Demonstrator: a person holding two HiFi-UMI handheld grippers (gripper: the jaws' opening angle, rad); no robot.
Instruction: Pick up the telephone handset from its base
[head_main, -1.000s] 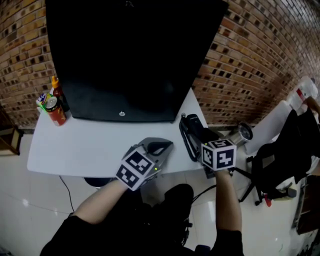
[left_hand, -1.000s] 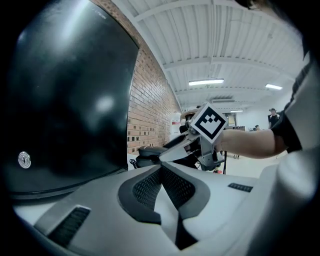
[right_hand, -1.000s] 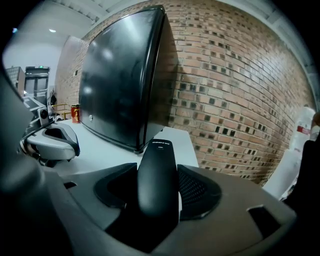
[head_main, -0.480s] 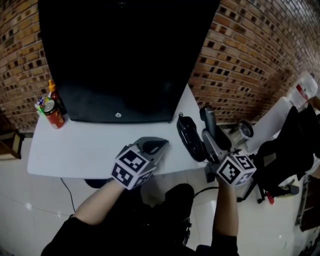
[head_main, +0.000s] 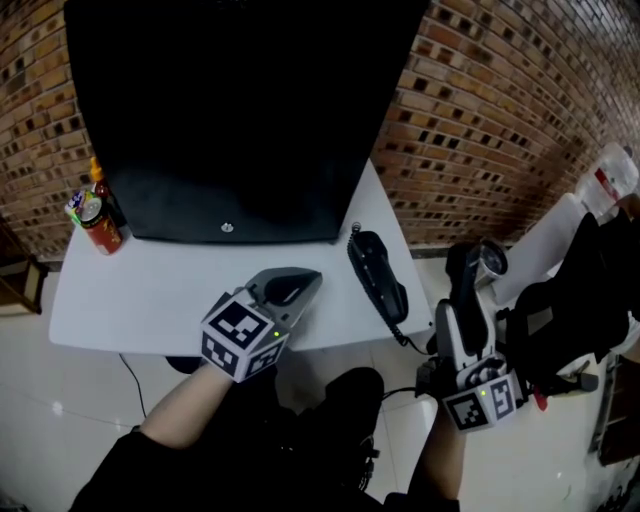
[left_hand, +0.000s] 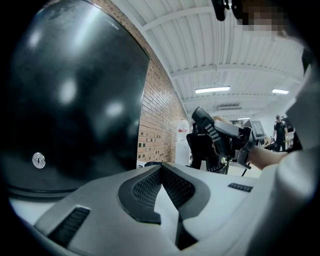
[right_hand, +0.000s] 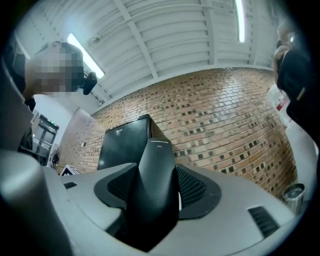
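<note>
So the pickup itself looks basically done. The right tool (head_main: 458, 335) is clamped on the handset (head_main: 464, 275), and the handset is clear of the base (head_main: 377, 272), hanging out past the right edge of the table (head_main: 140, 290) on the near side. In the right gripper view you can see the dark handset (right_hand: 155, 185) pinched between both pads, poking straight up. The base sits on the right end of the table, with the cord (head_main: 408, 340) trailing off toward the handset. I'd guess all that's left is keeping it steady, or whatever comes after the lift.

The left tool (head_main: 285, 290) is closed with nothing in it, just resting on the near part of the table.

Versus a second ago: the right tool was down on the base back then, half a second ago it had the handset up just beside it, and now it's swung well off to the near right. The left tool has barely moved.
</note>
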